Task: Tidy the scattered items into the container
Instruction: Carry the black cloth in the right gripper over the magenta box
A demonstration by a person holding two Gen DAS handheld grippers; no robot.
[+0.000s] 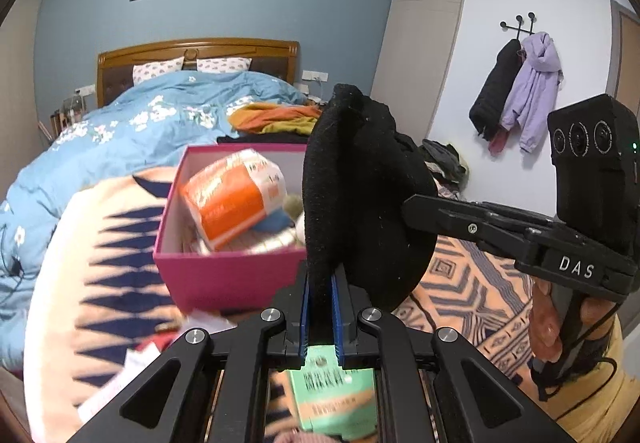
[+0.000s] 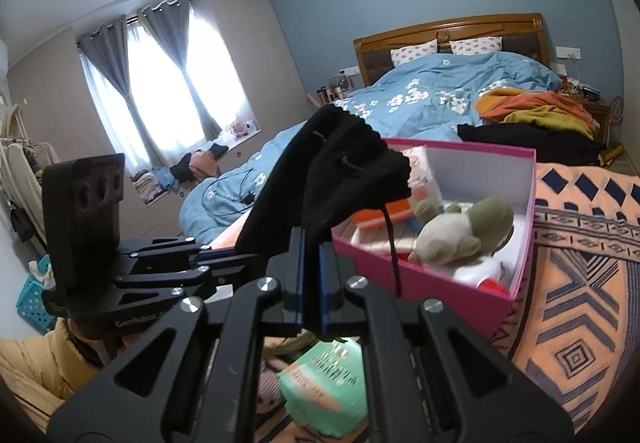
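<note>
The pink box [image 1: 224,275] is sitting at centre frame on the patterned blanket [image 1: 100,243], already holding a plush toy [image 2: 464,235]. The black sock [image 1: 352,195] is hanging above its near edge, likely to snag the rim. The left gripper [image 1: 320,307] and right gripper [image 2: 312,263] are each pinching it, angled towards one another.

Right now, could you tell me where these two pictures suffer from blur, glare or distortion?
Left wrist view: the orange packet in the pink box and the patterned blanket are smeared by motion blur, while the black cloth is sharper; walls bow from fisheye. Right wrist view: the window is blown out white, the green packet is soft, and dark vignetting fills the corners.
</note>
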